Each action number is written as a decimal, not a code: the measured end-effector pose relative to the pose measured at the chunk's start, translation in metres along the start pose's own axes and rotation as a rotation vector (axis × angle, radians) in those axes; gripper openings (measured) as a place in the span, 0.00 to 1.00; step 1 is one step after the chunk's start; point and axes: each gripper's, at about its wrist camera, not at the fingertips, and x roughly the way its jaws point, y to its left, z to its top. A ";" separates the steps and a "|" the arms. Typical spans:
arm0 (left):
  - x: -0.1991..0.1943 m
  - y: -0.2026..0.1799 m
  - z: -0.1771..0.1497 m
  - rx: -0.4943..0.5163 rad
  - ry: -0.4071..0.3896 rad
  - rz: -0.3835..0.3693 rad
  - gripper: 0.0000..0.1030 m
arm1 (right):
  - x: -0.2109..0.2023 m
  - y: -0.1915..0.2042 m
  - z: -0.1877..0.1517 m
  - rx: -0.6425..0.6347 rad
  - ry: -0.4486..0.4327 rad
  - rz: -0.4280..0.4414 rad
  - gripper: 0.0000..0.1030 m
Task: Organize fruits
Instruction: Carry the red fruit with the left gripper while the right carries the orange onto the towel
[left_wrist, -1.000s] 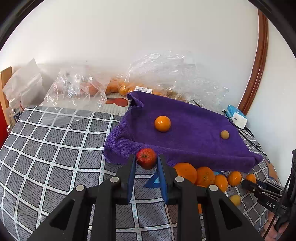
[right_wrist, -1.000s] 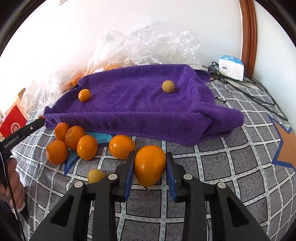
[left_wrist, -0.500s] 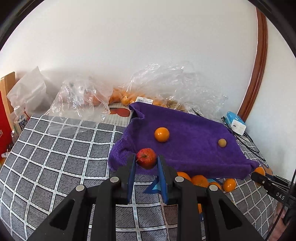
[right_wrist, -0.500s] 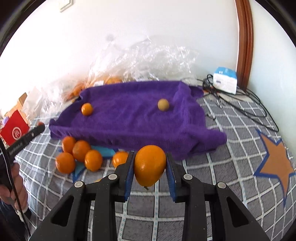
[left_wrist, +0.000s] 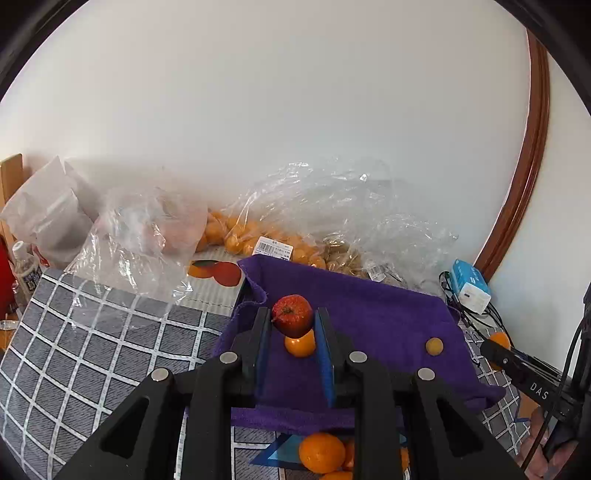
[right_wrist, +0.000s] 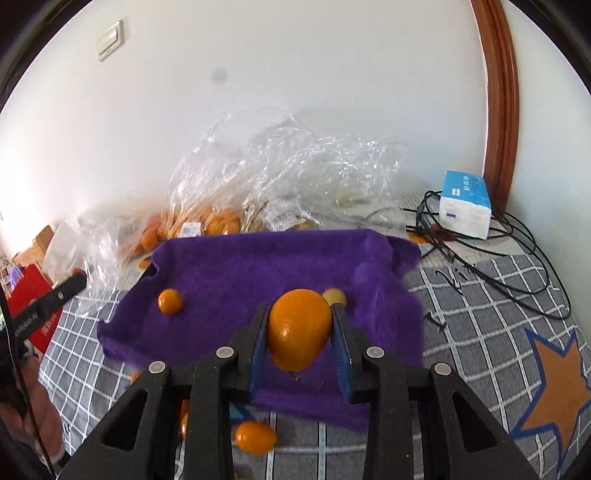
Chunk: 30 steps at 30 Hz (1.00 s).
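Both tongs have lifted off the checked bed cover (left_wrist: 92, 354) and come forward over the purple towel (right_wrist: 236, 266), so both fruits look ready to be set down there. The left tongs (left_wrist: 291, 326) are clamped on a red apple (left_wrist: 293, 315) at frame centre; the right tongs (right_wrist: 300, 332) grip a large orange (right_wrist: 298, 329), above the towel's near edge.

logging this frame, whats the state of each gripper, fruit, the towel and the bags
left gripper: shut on red apple
right gripper: shut on large orange
small orange: loose on purple towel
tan fruit: loose on towel
plastic bags: crumpled, holding fruit
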 end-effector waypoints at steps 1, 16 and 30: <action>0.007 0.000 -0.002 -0.004 0.010 0.002 0.22 | 0.004 0.000 0.003 0.000 -0.002 -0.006 0.31; 0.042 0.014 -0.030 -0.026 0.064 0.017 0.22 | 0.050 -0.018 -0.020 0.011 0.048 -0.090 0.31; 0.051 0.008 -0.034 0.010 0.094 0.042 0.22 | 0.067 -0.013 -0.032 -0.031 0.098 -0.107 0.31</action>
